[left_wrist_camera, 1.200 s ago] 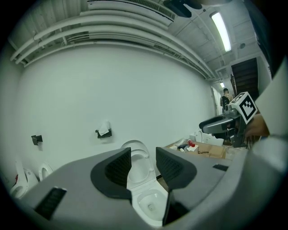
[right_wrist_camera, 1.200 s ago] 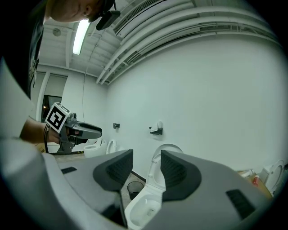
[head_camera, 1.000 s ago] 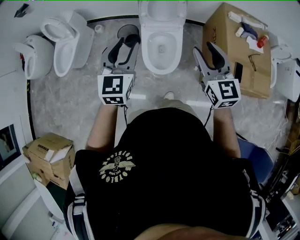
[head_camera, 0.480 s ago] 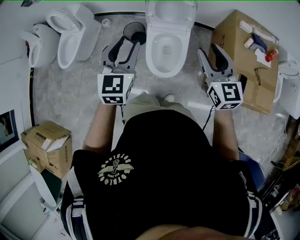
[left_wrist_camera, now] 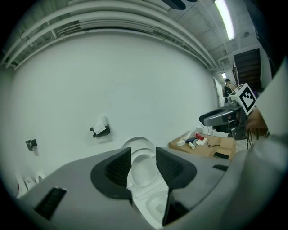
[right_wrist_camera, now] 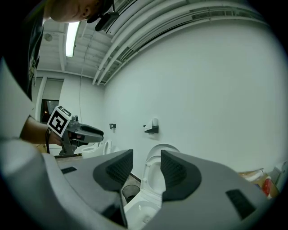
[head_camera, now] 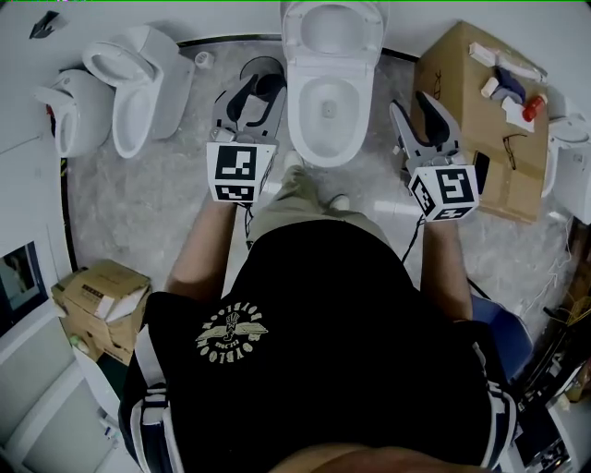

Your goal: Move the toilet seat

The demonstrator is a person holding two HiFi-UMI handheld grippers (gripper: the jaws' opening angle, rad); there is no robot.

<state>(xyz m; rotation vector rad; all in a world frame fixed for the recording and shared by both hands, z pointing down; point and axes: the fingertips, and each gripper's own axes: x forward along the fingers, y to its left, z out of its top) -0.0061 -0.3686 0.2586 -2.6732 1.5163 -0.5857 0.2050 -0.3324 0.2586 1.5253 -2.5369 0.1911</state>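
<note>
A white toilet (head_camera: pixel 325 102) stands against the wall straight ahead, with its seat (head_camera: pixel 332 23) and lid tipped up at the back. My left gripper (head_camera: pixel 249 90) hovers just left of the bowl, open and empty. In the left gripper view the raised seat (left_wrist_camera: pixel 140 170) shows through the gap between the jaws of the left gripper (left_wrist_camera: pixel 143 155). My right gripper (head_camera: pixel 420 102) hangs right of the bowl, also open and holding nothing. In the right gripper view the right gripper (right_wrist_camera: pixel 147 157) frames the upright seat (right_wrist_camera: pixel 155 177) from the other side. Neither gripper touches the toilet.
A round black bin (head_camera: pixel 266 76) sits on the floor left of the bowl, under the left gripper. Two more white toilets (head_camera: pixel 138 78) stand at far left. At right is a cardboard box (head_camera: pixel 480 120) with small items on top. Another box (head_camera: pixel 97 309) lies at lower left. A paper holder (left_wrist_camera: pixel 101 128) hangs on the wall.
Both grippers have moved forward and slightly down, closer to the bowl's sides. The person has stepped nearer, one leg now forward by the bowl. The jaws have kept their opening.
</note>
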